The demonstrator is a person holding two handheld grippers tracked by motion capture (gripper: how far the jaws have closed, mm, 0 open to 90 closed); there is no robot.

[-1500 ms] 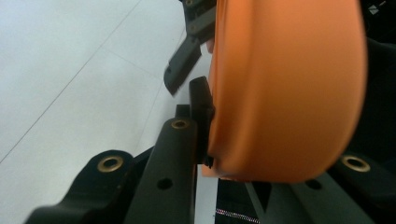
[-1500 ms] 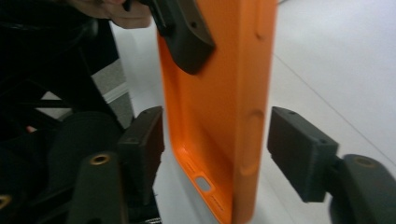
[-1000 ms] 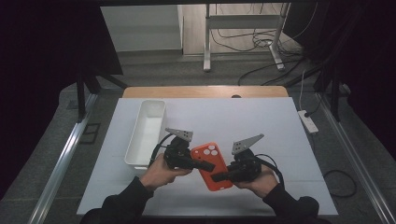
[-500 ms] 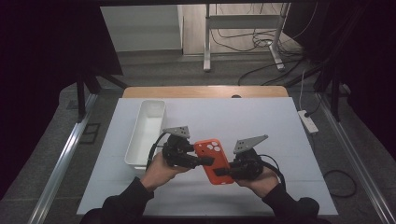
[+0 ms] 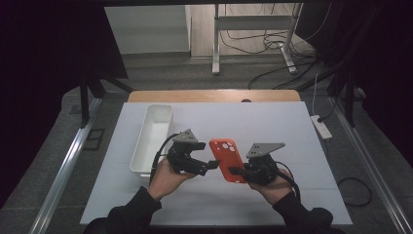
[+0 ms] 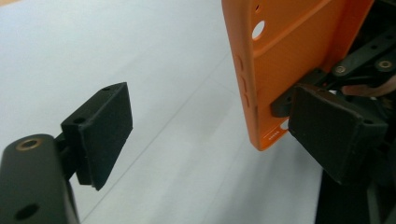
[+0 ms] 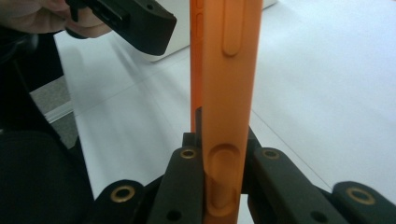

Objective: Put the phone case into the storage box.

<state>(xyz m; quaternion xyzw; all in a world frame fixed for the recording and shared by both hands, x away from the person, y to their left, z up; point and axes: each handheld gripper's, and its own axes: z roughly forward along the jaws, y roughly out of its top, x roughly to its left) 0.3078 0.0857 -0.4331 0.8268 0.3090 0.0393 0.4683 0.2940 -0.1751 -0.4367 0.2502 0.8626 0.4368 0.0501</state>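
Note:
An orange phone case [image 5: 228,158] is held above the white table [image 5: 292,122] between the two hands. My right gripper [image 5: 236,171] is shut on its near end. In the right gripper view the orange phone case [image 7: 224,84] stands edge-on, rising from my right gripper [image 7: 222,163]. My left gripper [image 5: 213,164] reaches in from the left, beside the case's long edge. In the left gripper view my left gripper [image 6: 217,133] is open. The orange phone case [image 6: 280,60] sits close to its right pad [image 6: 336,130], and the left pad [image 6: 98,133] is far from it.
A white oblong tray [image 5: 151,139] lies on the table left of the hands. A wooden strip [image 5: 214,96] runs along the table's far edge. A power strip [image 5: 321,126] and cables lie on the floor to the right.
The case has shifted a little farther from the person and turned so its long side points more straight away. Both hands have stayed nearly in place.

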